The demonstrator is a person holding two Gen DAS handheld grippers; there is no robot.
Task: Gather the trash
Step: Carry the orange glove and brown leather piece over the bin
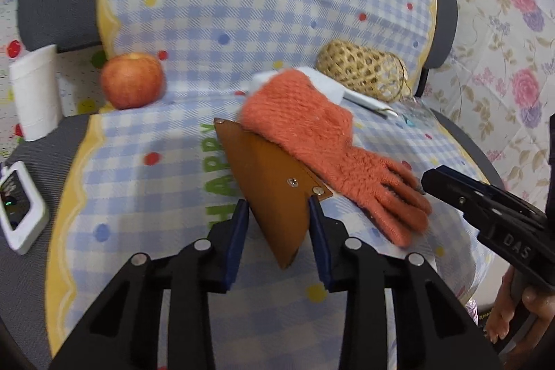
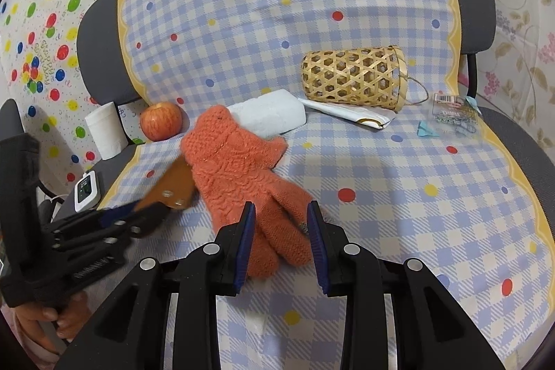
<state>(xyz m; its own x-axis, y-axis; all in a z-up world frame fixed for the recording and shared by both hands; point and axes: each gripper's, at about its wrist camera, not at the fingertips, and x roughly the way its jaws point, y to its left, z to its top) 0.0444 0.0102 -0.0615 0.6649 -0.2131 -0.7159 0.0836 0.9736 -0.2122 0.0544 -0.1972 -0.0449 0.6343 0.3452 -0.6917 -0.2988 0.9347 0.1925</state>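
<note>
Left gripper (image 1: 279,207): pads closed on the narrow end of a brown wedge-shaped board (image 1: 267,182), which points toward 11 o'clock in the left wrist view; the same board shows at 9 o'clock in the right wrist view (image 2: 173,186).
Right gripper (image 2: 281,214): jaws apart, set either side of the glove's finger end; whether the pads touch the knit I cannot tell.
Orange glove (image 2: 242,175): lies flat on the checked cloth (image 2: 399,214), cuff toward 11 o'clock, fingers toward 6 o'clock; its cuff side rests over the board's upper edge.
Plastic wrapper (image 2: 454,117): clear, crumpled, at 2 o'clock on the seat near the cloth's yellow border.
Folded white paper (image 2: 350,115): at 1 o'clock, just in front of the basket.
Wicker basket (image 2: 353,77): on its side, at 1 o'clock.
White towel roll (image 2: 270,117): at 12 o'clock, just behind the glove cuff.
Apple (image 2: 161,122): at 10 o'clock, by the chair back.
Paper cup (image 2: 105,130): left of the apple.
White device (image 2: 86,191): at 9 o'clock, on the grey seat.
</note>
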